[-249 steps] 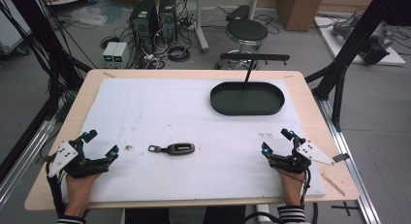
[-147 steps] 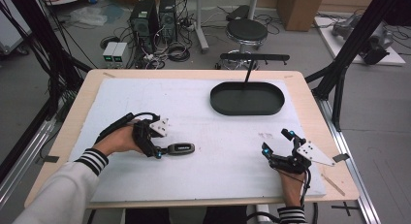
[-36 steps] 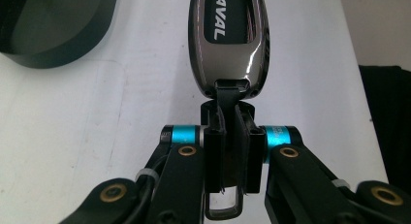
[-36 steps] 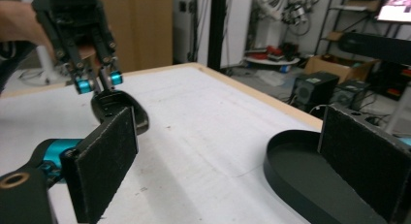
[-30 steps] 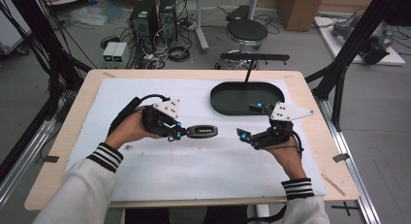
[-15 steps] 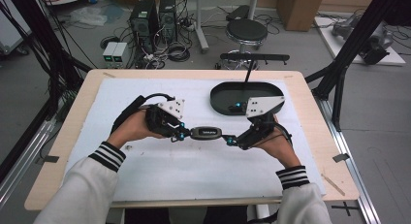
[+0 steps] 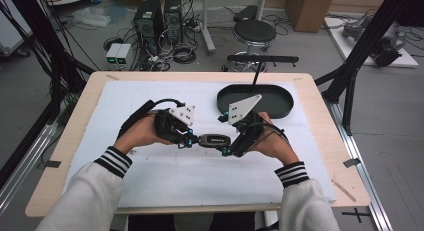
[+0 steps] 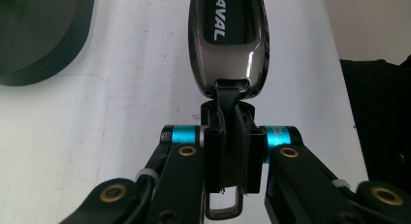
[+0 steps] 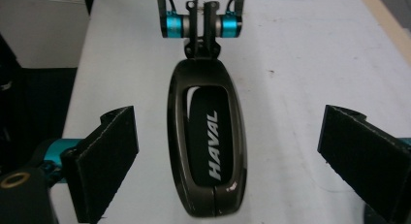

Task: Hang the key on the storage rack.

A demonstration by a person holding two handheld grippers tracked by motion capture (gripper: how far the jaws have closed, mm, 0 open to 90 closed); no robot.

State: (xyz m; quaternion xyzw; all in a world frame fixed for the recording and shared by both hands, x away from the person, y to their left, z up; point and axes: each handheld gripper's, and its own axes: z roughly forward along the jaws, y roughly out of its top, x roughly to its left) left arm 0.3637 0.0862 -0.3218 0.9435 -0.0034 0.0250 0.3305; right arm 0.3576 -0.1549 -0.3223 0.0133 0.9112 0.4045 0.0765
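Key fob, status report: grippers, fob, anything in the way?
Left gripper shut on fob's strap. Right gripper open, jaws either side of key fob, not touching. Nothing in the way.

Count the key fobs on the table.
1: a dark key fob mid-table, near the tray, its strap pinched by the left gripper, its body between the right gripper's open fingers.

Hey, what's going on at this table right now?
A person is working with a hand-held gripper in each hand over a white mat. The left gripper is shut on the strap end of a dark car key fob marked HAVAL. The right gripper is at the fob's other end, its fingers spread wide either side of it without touching. A black oval tray sits behind them.
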